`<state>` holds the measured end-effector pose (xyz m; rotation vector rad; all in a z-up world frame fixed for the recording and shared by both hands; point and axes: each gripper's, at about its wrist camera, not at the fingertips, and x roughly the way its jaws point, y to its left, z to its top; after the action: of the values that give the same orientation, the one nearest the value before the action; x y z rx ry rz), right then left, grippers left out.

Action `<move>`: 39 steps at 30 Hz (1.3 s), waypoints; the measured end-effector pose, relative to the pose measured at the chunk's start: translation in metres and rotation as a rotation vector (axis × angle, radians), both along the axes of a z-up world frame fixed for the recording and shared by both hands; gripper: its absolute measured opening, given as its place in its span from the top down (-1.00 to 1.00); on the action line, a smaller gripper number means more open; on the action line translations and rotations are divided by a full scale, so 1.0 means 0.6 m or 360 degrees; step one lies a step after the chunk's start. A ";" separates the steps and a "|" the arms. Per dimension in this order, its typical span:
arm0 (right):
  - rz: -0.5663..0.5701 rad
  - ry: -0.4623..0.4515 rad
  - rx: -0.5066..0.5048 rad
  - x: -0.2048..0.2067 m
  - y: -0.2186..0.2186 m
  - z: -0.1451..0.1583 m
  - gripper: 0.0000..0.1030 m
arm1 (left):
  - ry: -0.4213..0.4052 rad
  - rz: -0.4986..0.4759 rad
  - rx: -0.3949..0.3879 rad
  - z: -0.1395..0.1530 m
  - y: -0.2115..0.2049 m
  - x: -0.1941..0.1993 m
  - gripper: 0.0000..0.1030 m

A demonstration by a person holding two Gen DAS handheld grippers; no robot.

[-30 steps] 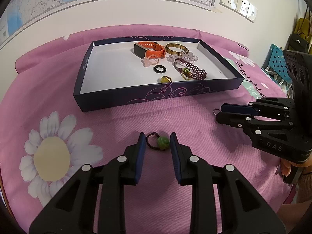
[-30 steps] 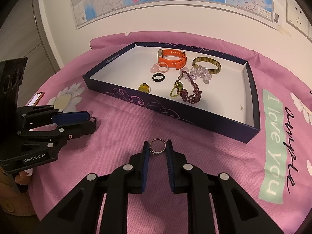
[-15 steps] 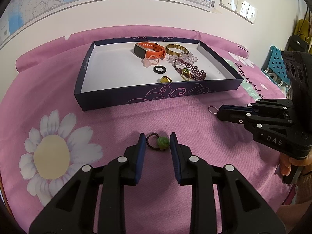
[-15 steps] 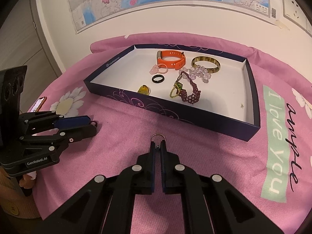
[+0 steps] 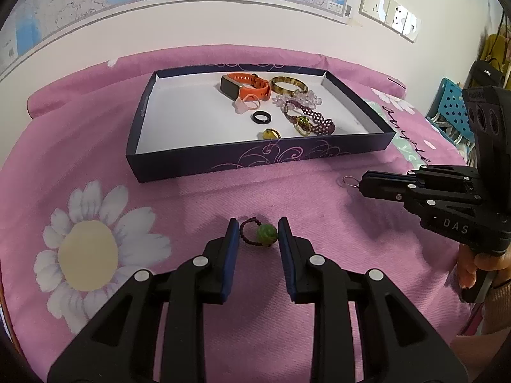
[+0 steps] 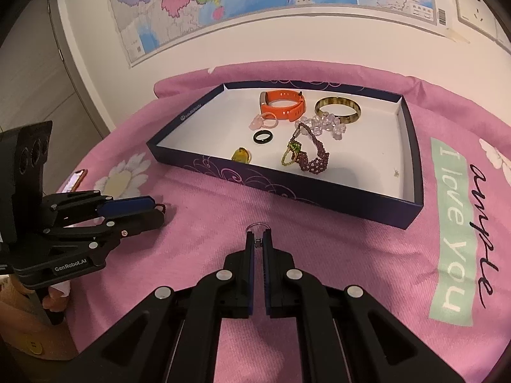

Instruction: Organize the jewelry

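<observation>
On the pink flowered cloth just in front of the tray (image 5: pixel 255 159), both claws sit low and angled down, each lined up with one small piece. The right claw (image 6: pixel 258 239) is pinched tight on the thin silver ring (image 6: pixel 258 227), gripping it at the near edge so most of the loop sticks out past the tips. I'd guess that's so it can be dropped cleanly over the tray wall. The left claw (image 5: pixel 258 231) is only partly open and straddles the beaded ring with the green stone (image 5: pixel 260 233), a pad on each side but neither one pressing on it as far as I can see, so it looks staged for a squeeze rather than actually holding. The tray already has an orange watch (image 5: pixel 244 87), an amber bangle (image 5: pixel 289 84), a black ring (image 5: pixel 262 117), a yellow ring (image 5: pixel 270 134) and a purple beaded bracelet (image 5: pixel 314 121) bunched toward the back right, which leaves the whole left half of the white floor free for a drop. The near wall is the thing to clear, low but upright. The two claws are well apart, so nothing crowds either path on this surface.
</observation>
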<state>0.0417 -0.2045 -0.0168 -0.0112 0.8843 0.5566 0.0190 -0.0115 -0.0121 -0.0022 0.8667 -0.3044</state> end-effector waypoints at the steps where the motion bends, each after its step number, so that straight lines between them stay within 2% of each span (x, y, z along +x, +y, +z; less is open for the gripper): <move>1: -0.0002 -0.0001 0.0004 0.000 -0.001 0.001 0.93 | -0.0006 -0.0004 0.0000 0.002 0.000 -0.001 0.51; 39: 0.0002 -0.0056 0.0086 -0.010 -0.004 0.023 0.93 | -0.0077 -0.0017 -0.0015 0.032 -0.007 -0.010 0.51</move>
<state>0.0357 -0.2067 -0.0029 0.0273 0.8349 0.5799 0.0129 -0.0157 0.0074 0.0011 0.8177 -0.3172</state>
